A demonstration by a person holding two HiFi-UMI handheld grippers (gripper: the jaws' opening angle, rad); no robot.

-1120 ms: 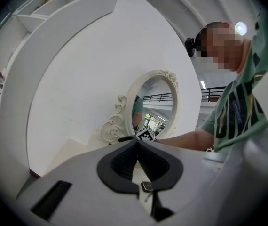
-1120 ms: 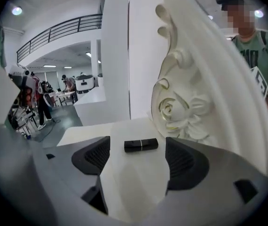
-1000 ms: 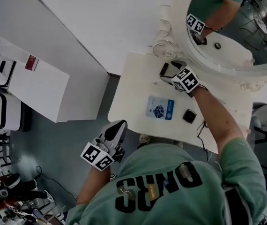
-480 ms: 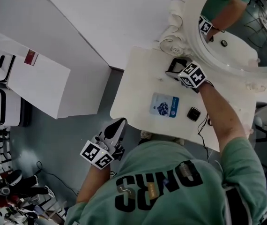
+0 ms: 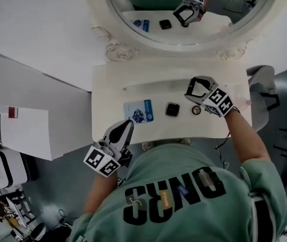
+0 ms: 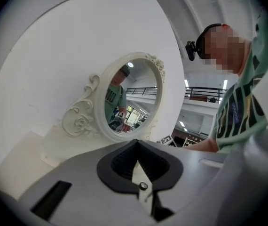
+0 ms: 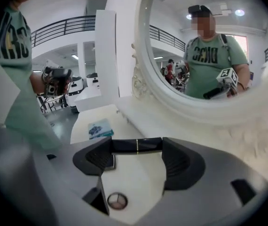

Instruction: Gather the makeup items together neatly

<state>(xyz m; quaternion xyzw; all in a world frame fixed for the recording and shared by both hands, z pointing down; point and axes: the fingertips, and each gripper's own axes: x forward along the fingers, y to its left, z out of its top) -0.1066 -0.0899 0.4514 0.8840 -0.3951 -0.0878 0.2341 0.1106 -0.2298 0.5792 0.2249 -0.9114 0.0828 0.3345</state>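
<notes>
Makeup items lie in a loose row along the near side of the white table (image 5: 133, 79): a blue packet (image 5: 138, 111) at the left, a black square compact (image 5: 172, 109) to its right, and a small round item (image 5: 196, 110) further right. None of them touch, so nothing is gathered yet. Your right gripper (image 5: 196, 84) hangs over the table's right part, just beyond the round item. It is clamped end to end on a black tube (image 7: 148, 144), which looks clear of the surface. That puts 1 of 4 items in hand. I judge what is left is setting the tube beside the others and closing up the row. Your left gripper (image 5: 125, 130) is pinched closed and empty, off the table's near left edge.
</notes>
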